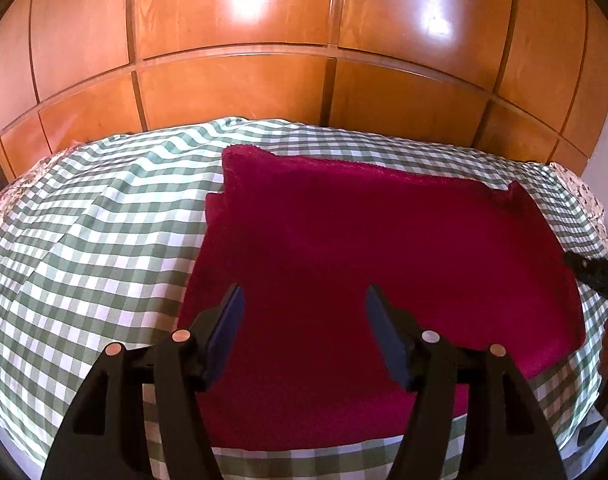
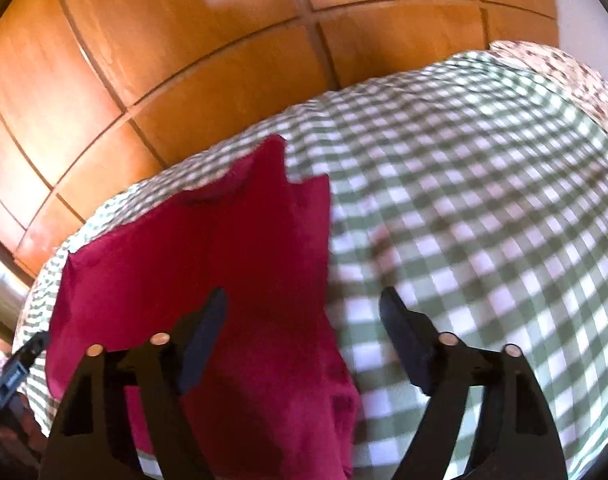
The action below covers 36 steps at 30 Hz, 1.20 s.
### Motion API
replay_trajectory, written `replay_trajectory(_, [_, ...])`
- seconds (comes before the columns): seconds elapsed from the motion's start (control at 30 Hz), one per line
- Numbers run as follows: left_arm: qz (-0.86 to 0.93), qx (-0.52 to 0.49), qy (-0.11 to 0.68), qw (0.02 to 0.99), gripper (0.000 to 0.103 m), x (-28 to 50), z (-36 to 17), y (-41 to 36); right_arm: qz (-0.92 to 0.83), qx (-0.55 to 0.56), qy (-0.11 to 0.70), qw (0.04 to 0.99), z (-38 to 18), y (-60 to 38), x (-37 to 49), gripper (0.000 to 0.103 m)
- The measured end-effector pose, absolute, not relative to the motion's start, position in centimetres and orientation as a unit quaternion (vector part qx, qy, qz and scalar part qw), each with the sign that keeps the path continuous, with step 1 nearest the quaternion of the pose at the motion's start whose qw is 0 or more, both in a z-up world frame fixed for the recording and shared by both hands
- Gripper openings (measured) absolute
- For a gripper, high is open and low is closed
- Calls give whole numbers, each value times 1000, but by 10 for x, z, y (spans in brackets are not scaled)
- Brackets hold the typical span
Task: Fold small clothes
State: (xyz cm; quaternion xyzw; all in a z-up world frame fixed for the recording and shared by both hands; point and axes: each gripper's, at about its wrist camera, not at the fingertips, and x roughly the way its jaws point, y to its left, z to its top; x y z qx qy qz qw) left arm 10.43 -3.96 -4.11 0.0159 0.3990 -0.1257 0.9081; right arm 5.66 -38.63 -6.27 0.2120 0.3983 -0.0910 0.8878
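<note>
Behind, glossy wood panels; below, green-checked cloth with red garment spread flat on it, part folded, one corner poking up at the far edge. Left gripper tilted steeply down over the garment's near half, jaws well apart, empty, clear of the fabric. Right gripper likewise angled down, straddling the garment's right edge, jaws wide and gripping nothing, view blurred; its tip visible at the left view's right edge.
</note>
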Motion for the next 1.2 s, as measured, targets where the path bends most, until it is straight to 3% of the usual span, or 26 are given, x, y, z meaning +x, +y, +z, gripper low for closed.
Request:
replay_trajectory(0.03, [-126,17,400,908,64,104,-42,-41,-87,211,404,886,-64,-385,62,70])
replay_trajectory(0.07, [-126,18,401,907,64,103,-42,-41,-82,207,413,883,-67,-382,68,50])
replay_trajectory(0.1, [-127,20,401,907,64,103,-42,-42,-83,194,426,880,-69,-378,74,36])
replay_trajectory(0.13, [-127,22,401,907,64,102,-42,-43,-91,179,428,881,-69,-374,76,31])
replay_trajectory(0.17, [-128,25,400,907,64,101,-43,-44,-96,171,429,882,-67,-374,77,18])
replay_trajectory(0.27, [-128,31,401,907,68,100,-46,-46,-114,158,431,881,-65,-379,72,9])
replay_trajectory(0.53, [-130,27,425,895,69,102,-67,-45,-121,228,413,873,-88,-398,57,8])
replay_trajectory(0.63, [-137,5,419,898,69,99,-59,-39,-125,255,409,867,-87,-406,52,33])
replay_trajectory(0.7, [-142,-5,414,899,69,97,-55,-34,-118,274,404,865,-84,-409,43,60])
replay_trajectory(0.77, [-145,-16,412,900,68,96,-53,-30,-99,279,408,864,-83,-407,36,65])
replay_trajectory(1.07, [-164,-50,433,885,67,95,-59,-17,-3,316,434,844,-91,-382,17,66])
replay_trajectory(1.13, [-168,-39,441,881,67,98,-63,-21,-3,319,437,841,-91,-376,20,53])
replay_trajectory(1.2, [-168,-31,445,879,67,100,-67,-23,9,321,438,839,-84,-369,24,31])
